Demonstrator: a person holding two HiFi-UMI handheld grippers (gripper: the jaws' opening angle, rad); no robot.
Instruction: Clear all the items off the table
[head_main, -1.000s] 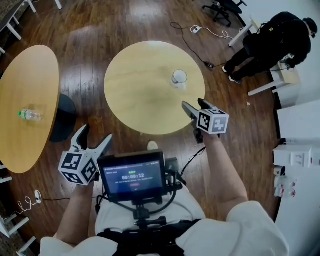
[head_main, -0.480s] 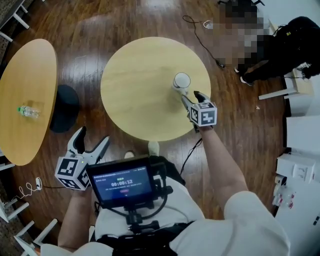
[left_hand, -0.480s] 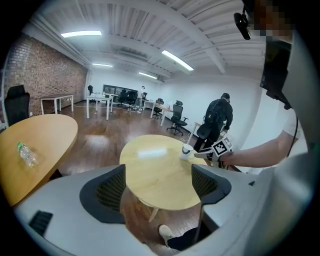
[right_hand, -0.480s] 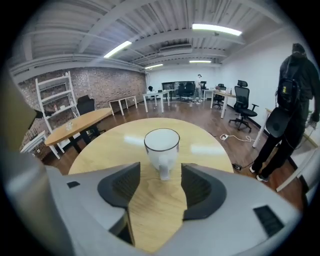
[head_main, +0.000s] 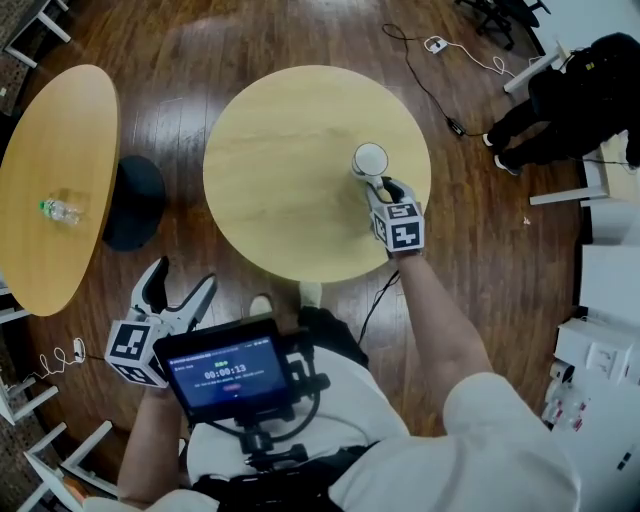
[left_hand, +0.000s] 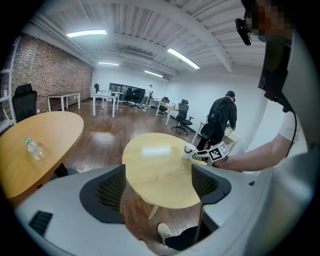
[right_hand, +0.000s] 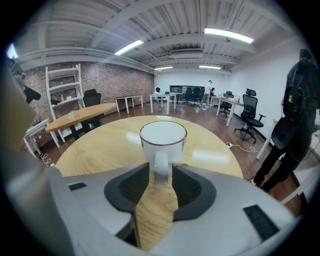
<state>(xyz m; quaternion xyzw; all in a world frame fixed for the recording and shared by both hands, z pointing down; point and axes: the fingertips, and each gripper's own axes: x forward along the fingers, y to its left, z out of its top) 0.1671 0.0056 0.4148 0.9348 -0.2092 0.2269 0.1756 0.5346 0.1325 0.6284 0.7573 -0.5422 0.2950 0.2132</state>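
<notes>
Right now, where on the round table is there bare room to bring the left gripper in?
The round table is bare across its left half and near edge, left of the mug. Crowded only at the right side: the right gripper, whose jaws have just been closing on the mug's handle. The side table holds only a bottle.

We have brought our right gripper (head_main: 378, 187) down across the round table (head_main: 280, 150) to the mug (head_main: 370, 159), its jaws just closing onto the handle.

The monitor (head_main: 228, 370) mounted at the person's chest shows a timer reading 00:00:13. The finer lines of print above and below that figure are too small to read.
</notes>
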